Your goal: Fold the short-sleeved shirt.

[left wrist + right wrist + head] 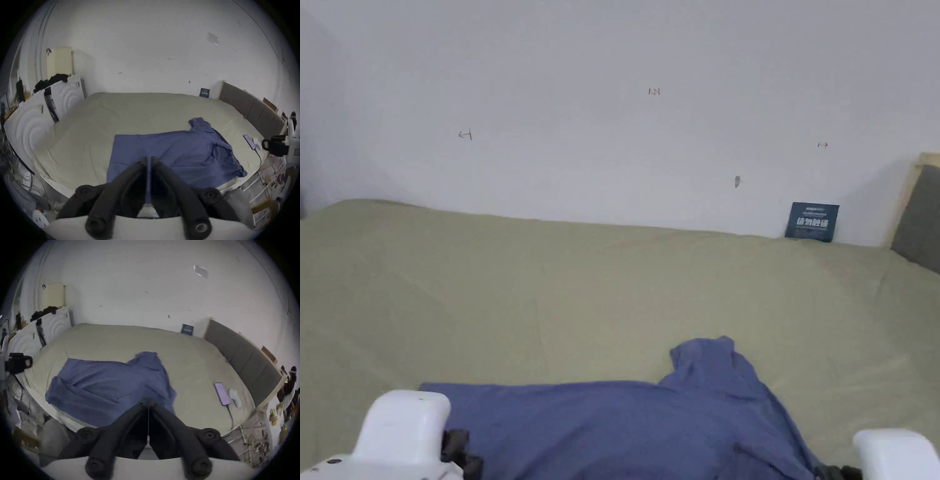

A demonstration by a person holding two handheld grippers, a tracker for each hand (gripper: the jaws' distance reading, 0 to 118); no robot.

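Note:
A blue short-sleeved shirt [625,425] lies spread on the beige bed sheet [550,294], near the front edge. One sleeve [706,359] is bunched and points toward the wall. My left gripper [149,158] hovers over the shirt's near hem [129,162]. Its jaws are shut, and a thin slit between them shows blue cloth behind. My right gripper [148,401] is shut too, above the shirt's near right part [105,386]. The white housings of both grippers [403,431] [894,450] sit at the bottom corners of the head view.
A phone [221,393] on a cable and a small white item [234,395] lie on the bed to the right. A grey headboard [243,356] bounds that side. A dark card [812,221] leans on the wall. A white cabinet [48,105] stands left.

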